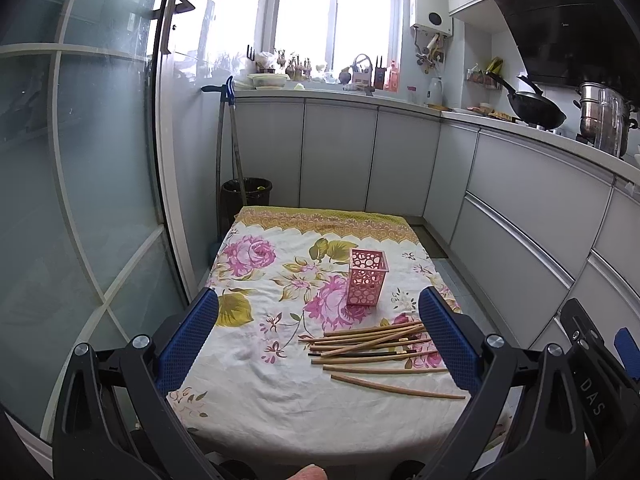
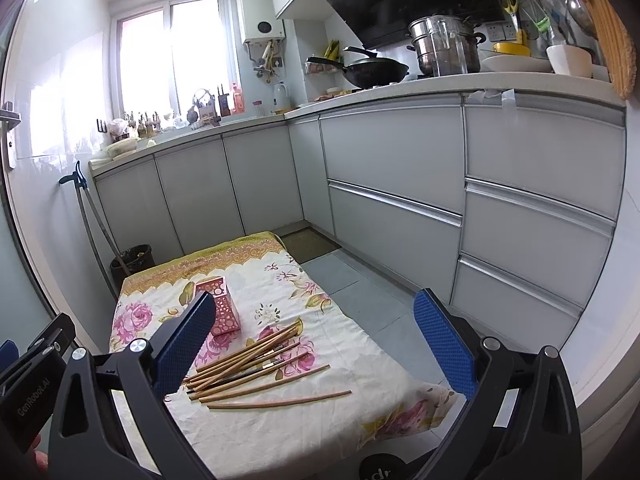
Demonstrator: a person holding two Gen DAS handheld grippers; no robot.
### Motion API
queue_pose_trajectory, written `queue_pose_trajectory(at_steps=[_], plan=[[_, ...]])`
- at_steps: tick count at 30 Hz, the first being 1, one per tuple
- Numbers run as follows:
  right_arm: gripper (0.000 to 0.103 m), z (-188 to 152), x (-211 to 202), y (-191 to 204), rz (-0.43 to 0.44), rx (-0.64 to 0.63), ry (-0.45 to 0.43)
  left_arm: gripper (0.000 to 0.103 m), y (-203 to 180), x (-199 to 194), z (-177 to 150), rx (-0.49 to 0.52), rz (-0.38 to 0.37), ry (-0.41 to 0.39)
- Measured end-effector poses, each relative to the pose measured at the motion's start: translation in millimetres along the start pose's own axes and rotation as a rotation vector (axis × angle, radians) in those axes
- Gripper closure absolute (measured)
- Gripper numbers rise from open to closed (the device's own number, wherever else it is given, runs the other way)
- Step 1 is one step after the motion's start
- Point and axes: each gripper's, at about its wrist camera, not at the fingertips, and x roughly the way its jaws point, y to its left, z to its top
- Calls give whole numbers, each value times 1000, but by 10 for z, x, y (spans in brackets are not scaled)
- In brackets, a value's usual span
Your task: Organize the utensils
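Note:
Several wooden chopsticks [image 1: 380,346] lie in a loose pile on the floral tablecloth [image 1: 256,352], with one or two dark ones among them. A pink perforated holder [image 1: 367,277] stands upright just behind the pile and looks empty. My left gripper [image 1: 320,312] hovers open above the near part of the table, nothing between its blue pads. In the right wrist view the chopsticks [image 2: 256,364] lie between the fingers of my right gripper [image 2: 316,314], which is open and above them. The holder [image 2: 224,308] is partly hidden by its left finger [image 2: 184,348].
The small table stands in a narrow kitchen. A glass door [image 1: 80,160] is on the left, grey cabinets [image 2: 400,200] on the right and behind. A black bin [image 1: 247,194] with a mop stands beyond the table's far left corner. Tiled floor [image 2: 360,292] lies right of the table.

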Motion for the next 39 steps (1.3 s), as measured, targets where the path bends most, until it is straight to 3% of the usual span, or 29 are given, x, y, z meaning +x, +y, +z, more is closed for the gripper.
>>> queue_pose_trajectory(at_steps=[6,10,12,17,20,22,27,30,39], plan=[[7,-42,235,-7,-17,8,43,7,-74,230,-42,22,0,48],[7,-76,483,-230,-45,96,109,7,-258,561,-66,107,-76,142],[7,-114,642,-445,-59,181,159,7,-463,803,-115,227,-156,211],[7,-200,1026,-993,-137,344,229,7,-1156,1384,-476,586,-526,481],[7,-265,1233,-1201,-186,368,261,7,-1524,1617,-682,739,-679,579],[7,-324,1363,-1307,-196,395,288,7,-1777,1842,-816,823,-742,671],[7,-408,1638,-1454,-195,434,361,10,-2209,2396,-1144,971,-789,906],[7,-441,1751,-1517,-185,462,393,24,-2339,2711,-1264,1008,-795,1009],[7,-538,1966,-1529,-162,503,478,52,-2449,2960,-1487,1148,-796,1082]])
